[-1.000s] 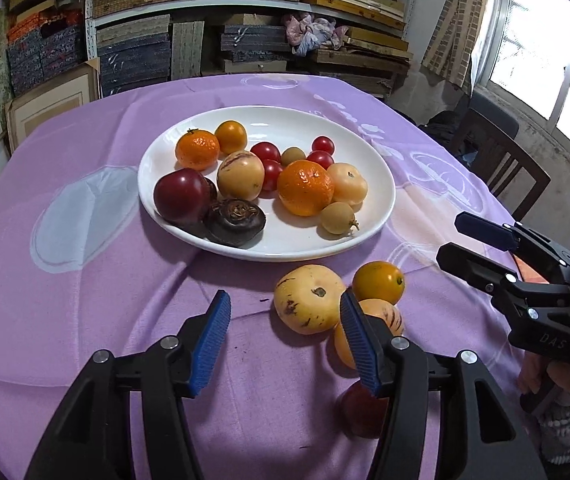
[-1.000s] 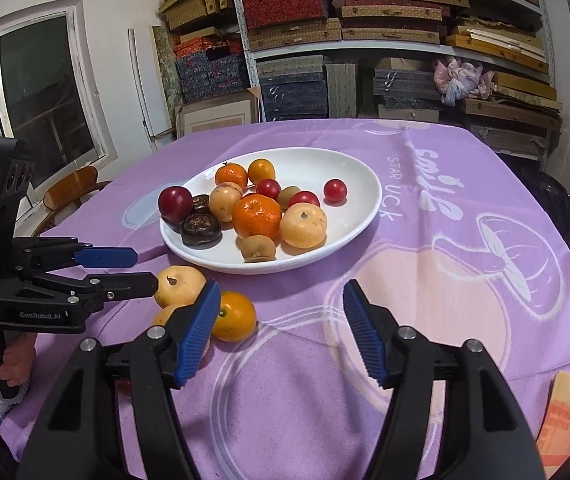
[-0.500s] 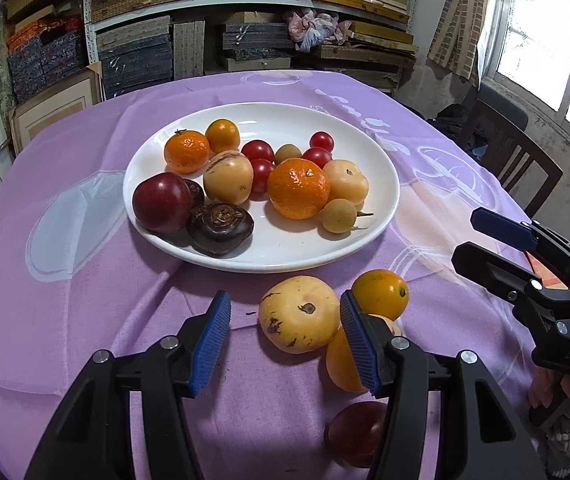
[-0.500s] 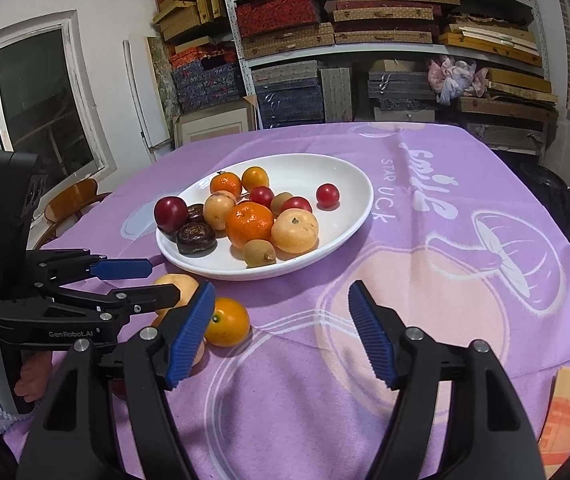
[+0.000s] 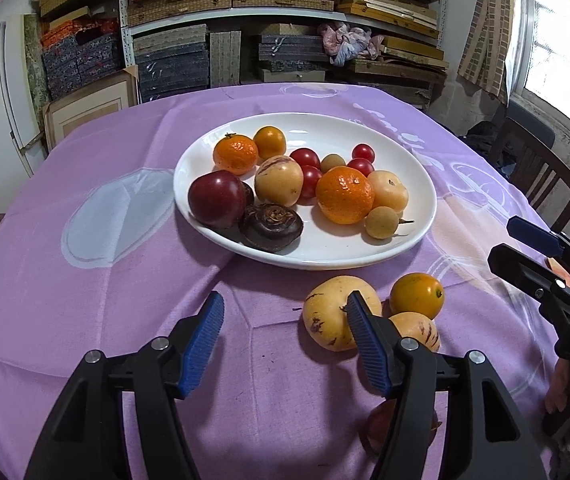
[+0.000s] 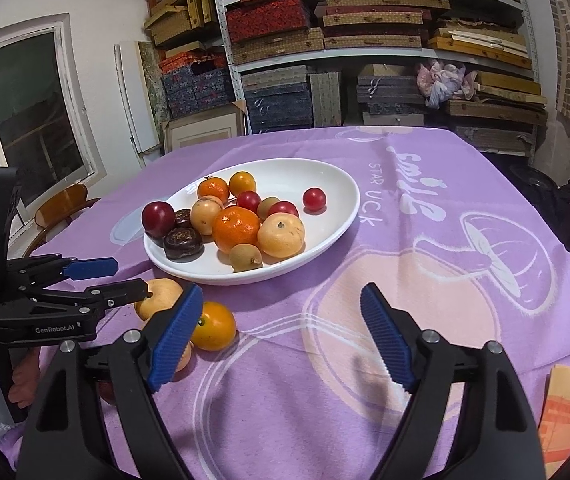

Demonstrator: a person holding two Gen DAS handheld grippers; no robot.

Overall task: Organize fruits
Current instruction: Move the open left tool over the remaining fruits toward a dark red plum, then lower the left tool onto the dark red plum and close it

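**Gathering the loose fruit beside the plate**

Hovering over the purple tablecloth, the left gripper stands spread with nothing between its blue pads; its jaws have just been opening. The right gripper is likewise spread and empty over bare cloth, its jaws also having just been opening.

Just ahead of the left gripper's right-hand finger lies the pale yellow fruit, partly hidden behind that pad. Touching it on the far side are a small orange and a striped yellow fruit, and a reddish fruit sits low under the same finger, mostly hidden. From the right gripper, this cluster lies beyond its left-hand finger, with the small orange nearest. The white plate lies further ahead of both tools, already well filled.

The pale yellow fruit looks smooth, round and fairly firm, probably light, with brown marks on its skin. It would likely roll if nudged from one side, and could knock its neighbours away. A hold across its widest middle, pads on opposite flanks, seems safest; the jaws look about wide enough for it. Gentle pressure is advisable, since the skin may bruise. The free space on the plate is at its near edge and far right.
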